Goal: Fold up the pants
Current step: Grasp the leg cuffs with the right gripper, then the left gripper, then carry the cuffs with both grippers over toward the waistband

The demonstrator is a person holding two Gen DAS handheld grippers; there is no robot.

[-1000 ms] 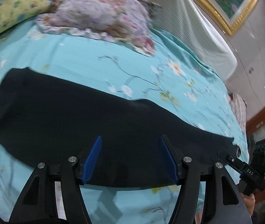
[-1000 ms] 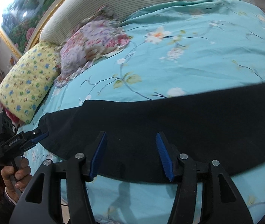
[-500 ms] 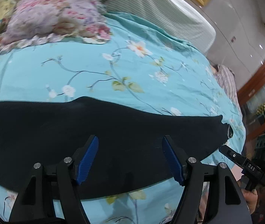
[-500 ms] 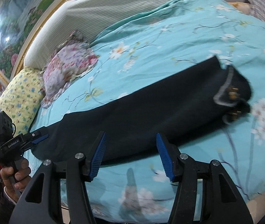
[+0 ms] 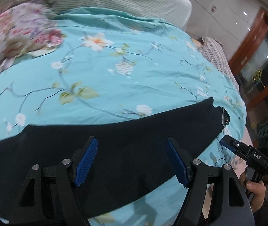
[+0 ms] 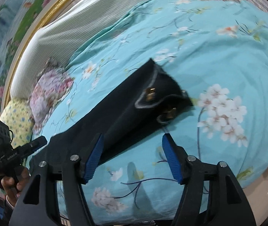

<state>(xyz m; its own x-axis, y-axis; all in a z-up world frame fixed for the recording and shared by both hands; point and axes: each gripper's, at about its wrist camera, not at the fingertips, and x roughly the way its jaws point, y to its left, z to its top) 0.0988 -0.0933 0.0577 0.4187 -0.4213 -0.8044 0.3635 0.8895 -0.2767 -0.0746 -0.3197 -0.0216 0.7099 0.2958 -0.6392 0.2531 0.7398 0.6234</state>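
Black pants (image 5: 115, 146) lie flat in a long strip across the turquoise floral bedspread (image 5: 115, 66). Their waistband end with brass clasps (image 6: 158, 98) points right. My left gripper (image 5: 132, 160) is open and empty, hovering over the middle of the pants. My right gripper (image 6: 132, 156) is open and empty, above the near edge of the pants just short of the waistband. Each gripper shows in the other's view: the right one at the right edge of the left wrist view (image 5: 247, 150), the left one at the left edge of the right wrist view (image 6: 18, 150).
A floral pillow (image 5: 17, 32) and a yellow pillow (image 6: 17, 118) lie at the head of the bed by the striped headboard (image 6: 96, 15). A framed painting (image 6: 11, 28) hangs above. Striped fabric (image 5: 216, 54) lies at the bed's far right edge. The near bed edge drops off below the grippers.
Both grippers have swung right along the pants towards the waistband end. The waistband now sits close ahead of the right gripper. Both stayed open.
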